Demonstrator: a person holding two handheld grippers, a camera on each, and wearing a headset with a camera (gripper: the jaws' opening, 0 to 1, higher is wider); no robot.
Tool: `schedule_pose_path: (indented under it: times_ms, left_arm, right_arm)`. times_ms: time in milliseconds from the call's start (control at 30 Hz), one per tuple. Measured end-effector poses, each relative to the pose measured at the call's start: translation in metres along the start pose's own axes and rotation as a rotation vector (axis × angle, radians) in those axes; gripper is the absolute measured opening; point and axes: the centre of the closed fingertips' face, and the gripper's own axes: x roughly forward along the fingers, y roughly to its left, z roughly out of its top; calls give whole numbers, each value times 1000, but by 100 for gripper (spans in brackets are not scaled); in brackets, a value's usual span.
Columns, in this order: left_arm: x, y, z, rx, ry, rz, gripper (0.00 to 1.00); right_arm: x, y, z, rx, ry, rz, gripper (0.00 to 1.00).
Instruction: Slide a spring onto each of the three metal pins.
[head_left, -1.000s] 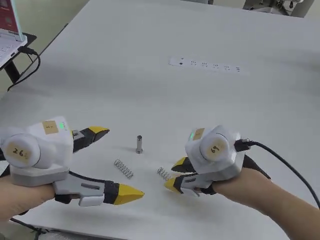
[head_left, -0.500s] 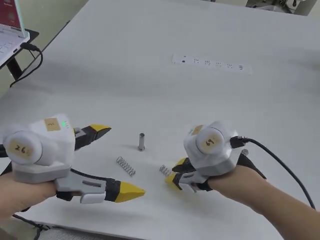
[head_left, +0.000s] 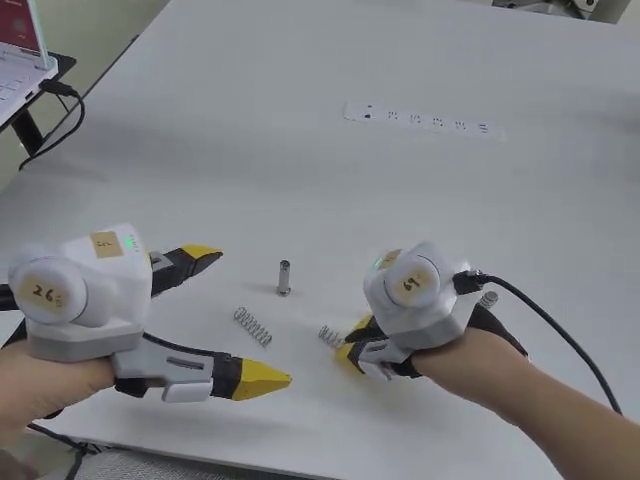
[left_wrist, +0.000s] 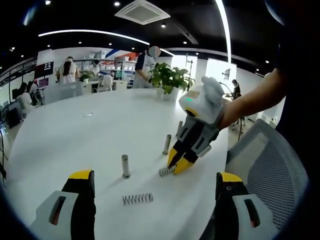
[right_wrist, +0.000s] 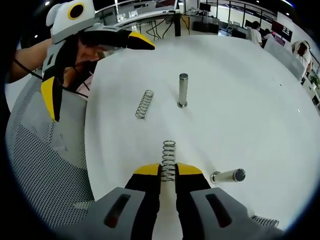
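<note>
Closed since a second ago, our right gripper (right_wrist: 168, 172) is clamping a spring (right_wrist: 169, 149). We are holding the left gripper (left_wrist: 155, 176) with jaws apart.

Broad white tabletop (head_left: 300, 170), white power strip (head_left: 420, 120) on its far side, laptop (head_left: 12, 62) and black cable (head_left: 62, 115) off its left edge, grey mesh chair (right_wrist: 45, 145), potted plant (left_wrist: 170, 77), dark ceiling (left_wrist: 192, 17) with light strips (left_wrist: 223, 25)
</note>
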Motion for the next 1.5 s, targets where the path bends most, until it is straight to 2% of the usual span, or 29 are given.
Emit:
schedule_pose_path:
  times_ms: [100, 167, 233, 333, 633, 933, 1233, 1400, 1500]
  left_arm:
    - [0, -1, 0, 0, 1, 0, 98]
    - [0, -2, 0, -1, 1, -1, 98]
    - [1, -3, 0, 1, 1, -3, 98]
    - [1, -5, 2, 5, -1, -8, 98]
    - [1, -6, 5, 21, 0, -14, 98]
    - [5, -11, 14, 34, -13, -27, 98]
    - [7, -13, 18, 42, -18, -38, 95]
    - [8, -16, 22, 52, -26, -48, 95]
    - [9, -18, 28, 76, -43, -44, 93]
  right_arm:
    - [-1, 2, 0, -33, -11, 5, 8]
    - [-2, 1, 0, -28, -17, 5, 7]
    - [-1, 1, 1, 10, -23, 0, 7]
    - [-2, 3, 1, 14, -29, 2, 7]
    - [-29, 4, 6, -5, -73, 3, 7]
    - [-56, 1, 10, -44, -103, -13, 7]
    - [-78, 0, 9, -75, -112, -19, 7]
    - [-85, -1, 6, -89, -108, -16, 7]
    - [-86, -1, 4, -110, -96, -17, 7]
